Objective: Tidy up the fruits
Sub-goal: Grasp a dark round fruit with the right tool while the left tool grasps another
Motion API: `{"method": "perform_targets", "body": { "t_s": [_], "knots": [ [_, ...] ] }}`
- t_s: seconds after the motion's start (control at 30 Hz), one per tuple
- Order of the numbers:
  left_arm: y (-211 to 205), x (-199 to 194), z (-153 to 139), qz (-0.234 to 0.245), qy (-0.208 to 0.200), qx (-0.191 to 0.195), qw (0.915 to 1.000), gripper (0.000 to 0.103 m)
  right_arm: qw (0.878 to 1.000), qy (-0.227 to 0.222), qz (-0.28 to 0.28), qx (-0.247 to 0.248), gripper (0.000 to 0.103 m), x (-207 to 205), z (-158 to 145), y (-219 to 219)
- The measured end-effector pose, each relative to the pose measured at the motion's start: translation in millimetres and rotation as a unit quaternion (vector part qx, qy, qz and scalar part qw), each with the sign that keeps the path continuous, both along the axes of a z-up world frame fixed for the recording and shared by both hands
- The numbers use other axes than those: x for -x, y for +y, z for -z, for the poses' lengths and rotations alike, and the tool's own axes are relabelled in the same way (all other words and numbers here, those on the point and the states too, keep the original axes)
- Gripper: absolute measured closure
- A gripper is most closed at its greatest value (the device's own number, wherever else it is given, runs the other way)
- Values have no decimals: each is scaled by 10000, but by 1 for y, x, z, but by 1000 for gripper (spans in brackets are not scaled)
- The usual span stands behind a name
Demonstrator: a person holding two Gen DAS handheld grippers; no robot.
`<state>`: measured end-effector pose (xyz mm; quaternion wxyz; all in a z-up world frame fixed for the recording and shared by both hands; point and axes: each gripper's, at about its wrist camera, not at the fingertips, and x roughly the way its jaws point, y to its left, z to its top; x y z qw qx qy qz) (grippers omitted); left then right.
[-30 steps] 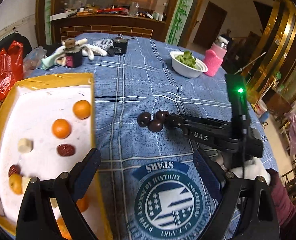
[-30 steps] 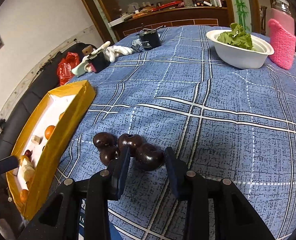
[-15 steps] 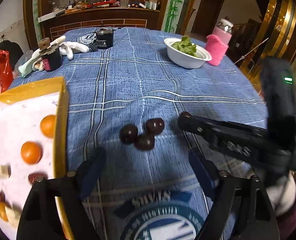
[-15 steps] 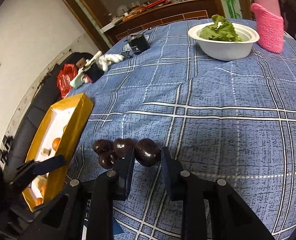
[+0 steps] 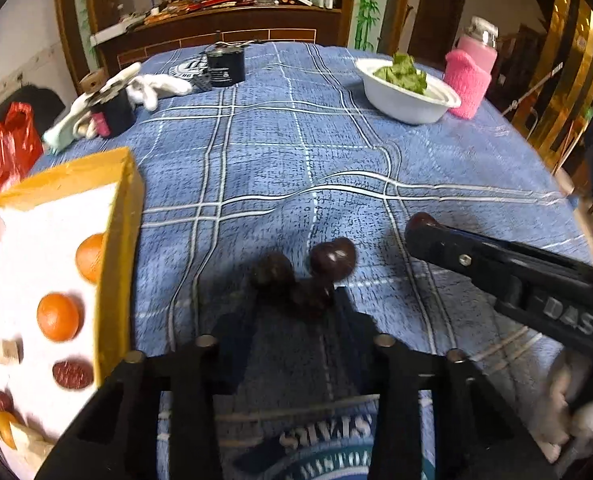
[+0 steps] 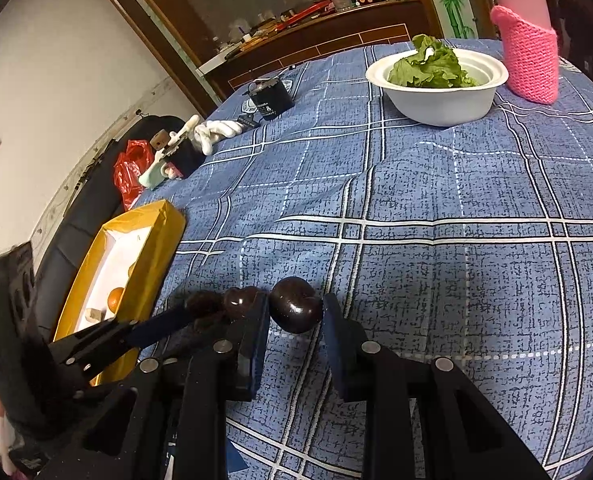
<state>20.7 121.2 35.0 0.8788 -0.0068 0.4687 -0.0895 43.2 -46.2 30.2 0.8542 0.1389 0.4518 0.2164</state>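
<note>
Two glossy dark brown fruits [image 5: 332,258] [image 5: 272,270] lie together on the blue plaid cloth. A third dark fruit [image 5: 314,300] sits just before them between the fingertips of my left gripper [image 5: 298,299], which is shut on it. My right gripper [image 6: 294,312] is shut on a fourth dark fruit [image 6: 296,310], held slightly apart to the right of the group; in the left wrist view this gripper [image 5: 420,228] comes in from the right. The yellow tray [image 5: 124,220] with white lining stands at the left and holds oranges [image 5: 58,316], red dates and pale fruit pieces.
At the far side stand a white bowl of greens [image 5: 408,96], a bottle in a pink knitted sleeve [image 5: 470,76], a black jar [image 5: 224,66] and white gloves [image 5: 152,88]. A red bag [image 5: 10,148] lies off the table's left edge.
My left gripper swung from over the tray's edge to the dark fruits and closed on the nearest one. My right gripper closed on its fruit and drew it away from the cluster.
</note>
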Motion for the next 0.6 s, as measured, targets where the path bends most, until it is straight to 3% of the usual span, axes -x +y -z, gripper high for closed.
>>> {"method": "perform_targets", "body": {
  "t_s": [0.23, 0.33, 0.47, 0.6],
  "knots": [
    [56, 39, -35, -500, -305, 317, 9978, 93, 9999, -124, -66, 24, 74, 5, -2, 5],
    [70, 45, -37, -540, -232, 478, 9971, 91, 9999, -130, -21, 18, 74, 7, -1, 8],
    [57, 44, -33, -338, -141, 419, 9985, 60, 9999, -85, 75, -107, 74, 9, -1, 4],
    [19, 32, -25, 143, -257, 111, 9995, 56, 9997, -137, 110, -186, 74, 11, -5, 0]
  ]
}}
